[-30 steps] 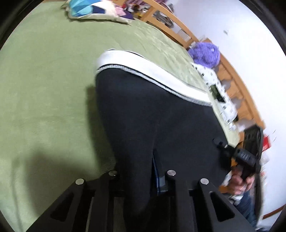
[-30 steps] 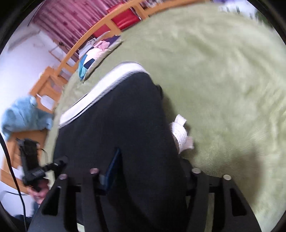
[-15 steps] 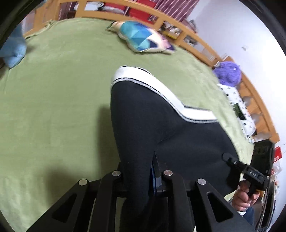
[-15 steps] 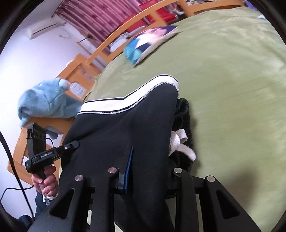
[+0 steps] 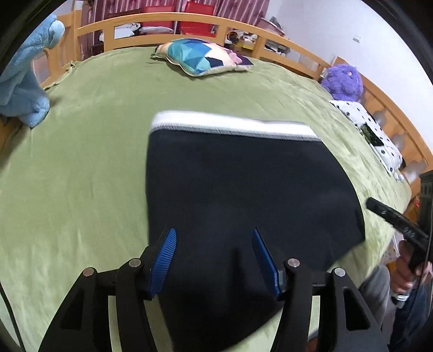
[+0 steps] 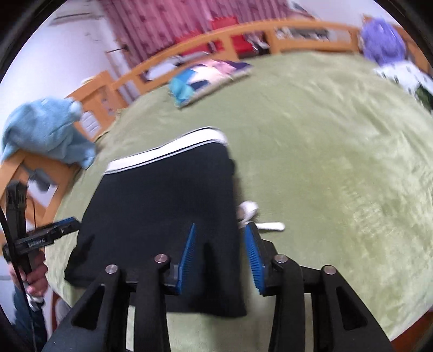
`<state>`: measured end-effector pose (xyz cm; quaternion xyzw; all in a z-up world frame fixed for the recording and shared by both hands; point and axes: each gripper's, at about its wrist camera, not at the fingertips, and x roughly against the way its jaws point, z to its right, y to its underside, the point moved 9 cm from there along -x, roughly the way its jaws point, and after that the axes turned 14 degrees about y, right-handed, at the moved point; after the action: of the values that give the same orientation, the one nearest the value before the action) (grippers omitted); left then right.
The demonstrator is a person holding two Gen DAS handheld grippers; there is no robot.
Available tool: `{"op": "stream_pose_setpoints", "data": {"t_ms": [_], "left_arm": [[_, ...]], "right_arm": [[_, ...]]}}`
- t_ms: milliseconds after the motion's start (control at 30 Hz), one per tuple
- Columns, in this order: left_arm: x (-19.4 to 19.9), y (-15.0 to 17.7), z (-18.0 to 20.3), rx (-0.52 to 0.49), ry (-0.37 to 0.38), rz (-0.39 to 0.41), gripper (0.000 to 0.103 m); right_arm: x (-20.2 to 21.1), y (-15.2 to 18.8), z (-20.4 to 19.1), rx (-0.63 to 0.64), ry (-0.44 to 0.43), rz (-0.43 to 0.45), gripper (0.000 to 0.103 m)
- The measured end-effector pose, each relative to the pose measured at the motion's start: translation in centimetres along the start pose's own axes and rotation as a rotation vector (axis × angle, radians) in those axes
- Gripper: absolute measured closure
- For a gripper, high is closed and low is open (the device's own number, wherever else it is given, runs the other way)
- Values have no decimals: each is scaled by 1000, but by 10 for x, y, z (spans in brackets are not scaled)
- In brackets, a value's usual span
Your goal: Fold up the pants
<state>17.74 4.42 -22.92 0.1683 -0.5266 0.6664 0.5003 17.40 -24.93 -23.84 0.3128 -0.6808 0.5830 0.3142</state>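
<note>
On the green bed (image 5: 81,168) the black pants (image 5: 238,189) lie folded flat, white waistband farthest from the cameras, placed square for the next fold. Left claw (image 5: 213,260) and right claw (image 6: 220,257) stand open above the near edge, holding nothing. Earlier both gripped raised fabric; their jaws have just been opening.

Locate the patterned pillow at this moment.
The patterned pillow lies at the far end of the green bed cover, just before the wooden rail, beyond the pants' white waistband.
</note>
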Motion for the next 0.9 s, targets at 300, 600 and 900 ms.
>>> {"op": "stream_pose_setpoints", "data": {"t_ms": [300, 600, 900], "left_arm": [[-11, 59, 1, -21, -55, -57, 47], [8, -14, -22, 43, -1, 53, 45], [-53, -93, -30, 47, 42, 71, 44]], "right_arm": [[-39, 64, -9, 53, 73, -128, 86], [-27, -19, -18, 80, 58, -3, 58], [-93, -82, -60, 88, -76, 11, 58]]}}
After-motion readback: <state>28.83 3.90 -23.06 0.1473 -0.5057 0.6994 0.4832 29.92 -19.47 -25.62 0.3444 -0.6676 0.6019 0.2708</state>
